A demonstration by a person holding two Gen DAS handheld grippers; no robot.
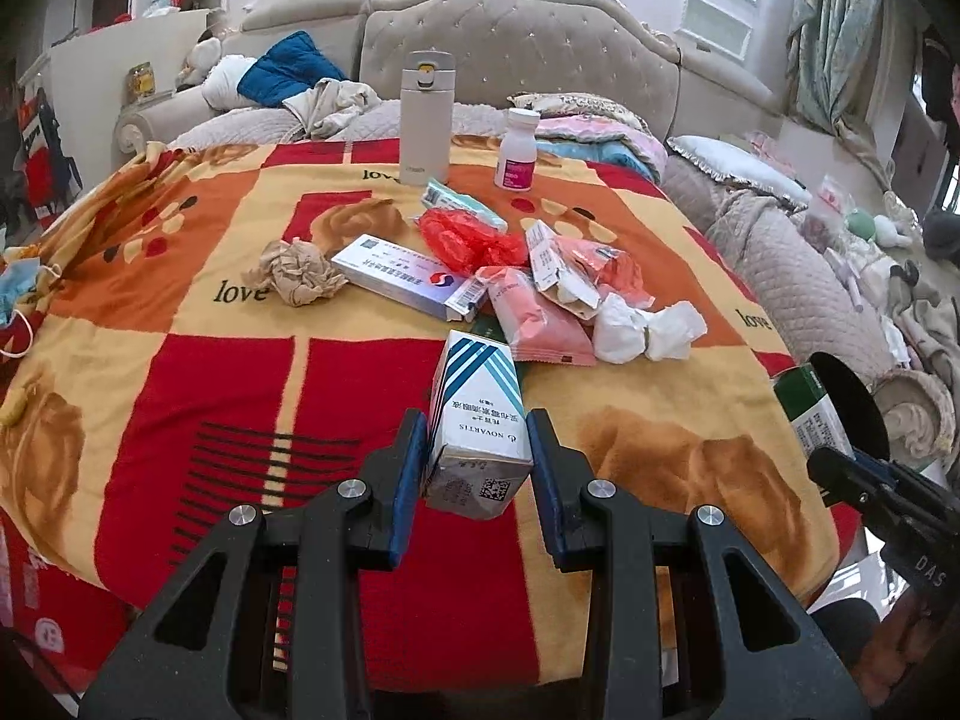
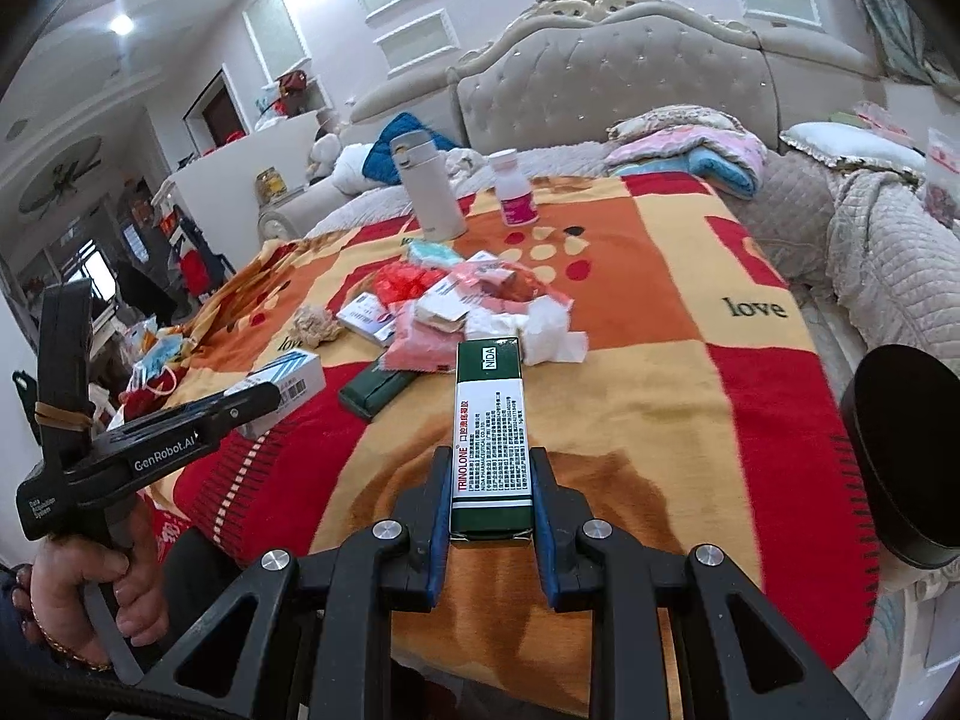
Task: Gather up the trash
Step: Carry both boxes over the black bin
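Left wrist: left gripper [image 1: 477, 450] clamps white blue-striped carton [image 1: 477, 414]; right gripper [image 2: 489, 495] clamps green carton [image 2: 491, 426]. Carry step; next needs bin, unseen.

a tall beige thermos flask [image 1: 425, 117] stands near a white pink-labelled pill bottle [image 1: 517, 150] on the red-and-yellow patterned blanket [image 1: 180, 372].
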